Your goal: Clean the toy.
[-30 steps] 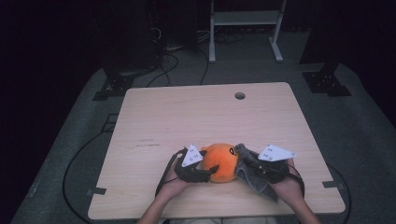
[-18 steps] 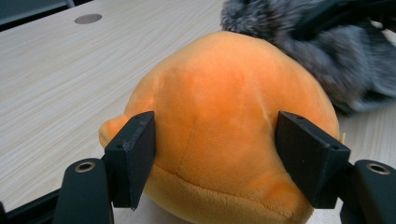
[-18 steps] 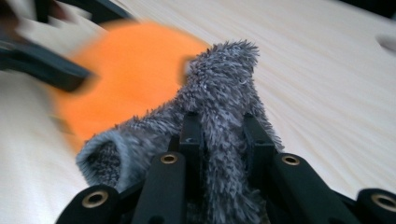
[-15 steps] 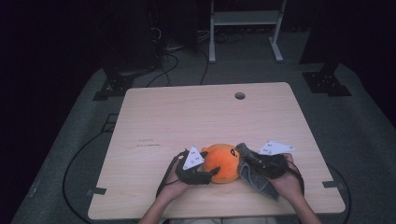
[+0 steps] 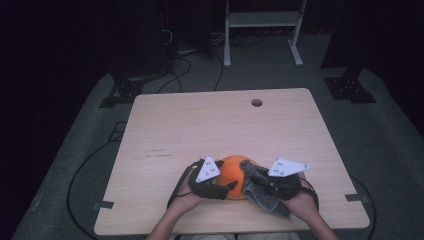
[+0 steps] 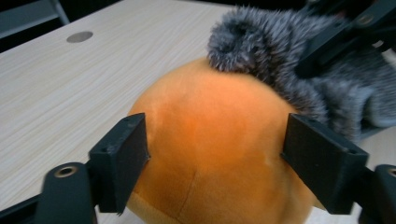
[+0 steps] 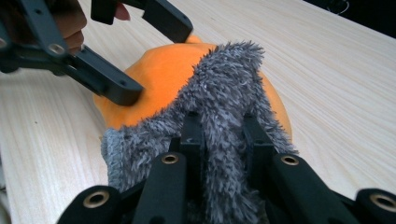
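Two grippers work a grey cloth over an orange plush ball at the near edge of the table.

The right gripper [image 7: 219, 140] has its jaws pinched tight on a fold of the fuzzy grey cloth [image 7: 219, 93], whose shaggy pile drapes from the jaws up onto the near face of the orange plush ball [image 7: 159, 79]. The left gripper [image 6: 217, 154] straddles the ball with its jaws roughly half apart; they have just been opening, the ball is between them, and its pads [image 6: 121, 154] stand at the ball's sides, whether pressing or just clear I cannot tell. The ball is round, smooth-napped and bright orange, with a faint seam down its front. In the high view it [image 5: 234, 172] sits on the table [image 5: 210, 125] between the left hand [image 5: 192, 192] and right hand [image 5: 300, 197], both forearms coming in low.
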